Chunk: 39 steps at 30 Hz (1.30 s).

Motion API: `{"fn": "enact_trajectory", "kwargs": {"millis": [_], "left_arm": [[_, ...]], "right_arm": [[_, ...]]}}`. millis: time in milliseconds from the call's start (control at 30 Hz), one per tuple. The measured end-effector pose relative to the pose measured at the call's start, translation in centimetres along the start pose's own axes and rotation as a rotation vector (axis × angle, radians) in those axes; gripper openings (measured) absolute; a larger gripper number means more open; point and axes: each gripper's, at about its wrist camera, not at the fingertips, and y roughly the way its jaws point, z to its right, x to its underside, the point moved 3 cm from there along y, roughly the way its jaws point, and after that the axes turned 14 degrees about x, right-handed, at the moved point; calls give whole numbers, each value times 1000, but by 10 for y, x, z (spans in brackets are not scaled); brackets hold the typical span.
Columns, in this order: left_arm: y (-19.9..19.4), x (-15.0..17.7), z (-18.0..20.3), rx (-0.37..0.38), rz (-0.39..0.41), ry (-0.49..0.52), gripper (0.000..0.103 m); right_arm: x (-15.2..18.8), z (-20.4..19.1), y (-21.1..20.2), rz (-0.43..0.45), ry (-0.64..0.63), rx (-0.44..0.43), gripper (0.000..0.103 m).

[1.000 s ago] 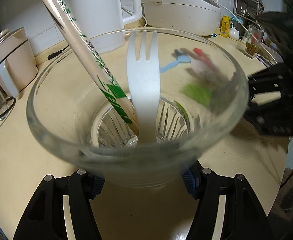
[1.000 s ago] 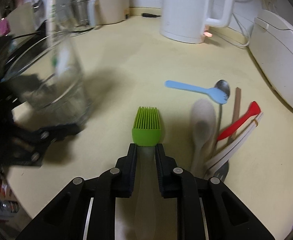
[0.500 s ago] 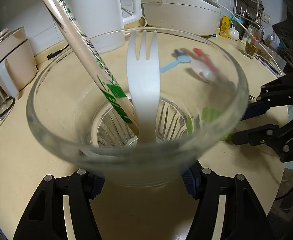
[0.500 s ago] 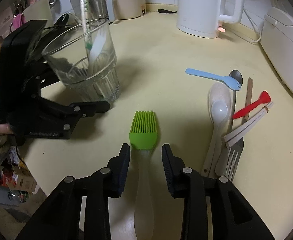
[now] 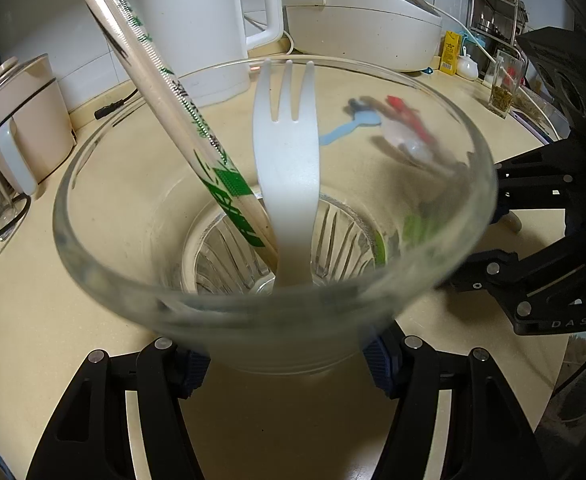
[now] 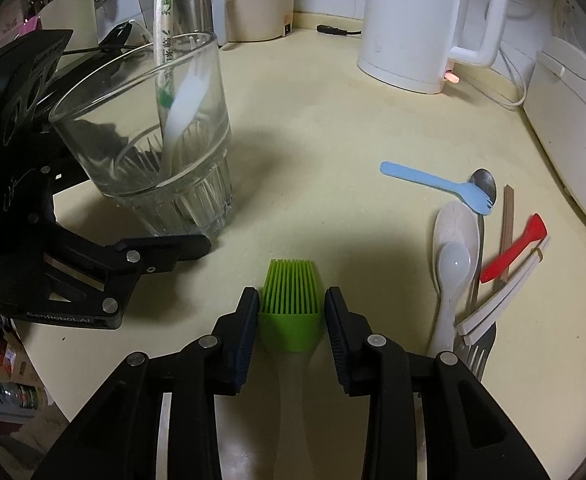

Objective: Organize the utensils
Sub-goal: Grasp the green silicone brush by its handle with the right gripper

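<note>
Nearest in the right wrist view, the right gripper (image 6: 291,312) has its jaws parted on either side of the green silicone brush (image 6: 291,312), the pads standing clear of its head with a thin gap each side. The brush lies flat on the cream counter (image 6: 313,128), its long axis running near to far: the translucent handle runs back toward the camera and the green bristles point away.

To the left, the left gripper (image 5: 285,354) is clamped on the base of a ribbed glass tumbler (image 5: 141,280), which is tilted with its mouth toward that gripper's camera. Inside it a white plastic fork (image 5: 289,152) stands with tines up, beside wrapped chopsticks (image 5: 153,80) that lean up and left past the rim.

Right of the brush lies a loose cluster, mostly aligned near to far: a pale spoon (image 6: 453,240) with a smaller white spoon (image 6: 453,264) on it, a metal spoon (image 6: 483,184), a blue fork (image 6: 437,184) lying crosswise, a red utensil (image 6: 517,248), white chopsticks (image 6: 501,292) and a metal fork (image 6: 477,348).

Farthest stand a white kettle (image 6: 425,24) and a rice cooker (image 5: 357,20).
</note>
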Motion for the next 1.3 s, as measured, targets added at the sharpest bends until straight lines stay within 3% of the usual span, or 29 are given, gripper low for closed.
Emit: {"fn": "enact_trajectory", "kwargs": {"millis": [400,600,733,967,1300], "left_arm": [[0,0,0,0,0,1,69],[0,0,0,-1,0,1,69],[0,0,0,-1,0,1,69],[0,0,0,-1,0,1,69],[0,0,0,-1,0,1,69]], "right_arm": [[3,11,2,7,59,-26,31],[4,35,2,-28,177,-82,31],[0,49,-8,1,222,-80,31],[-12,66,-26,46,338,-197,31],[-17,70,-32,57,348,-182,31]]}}
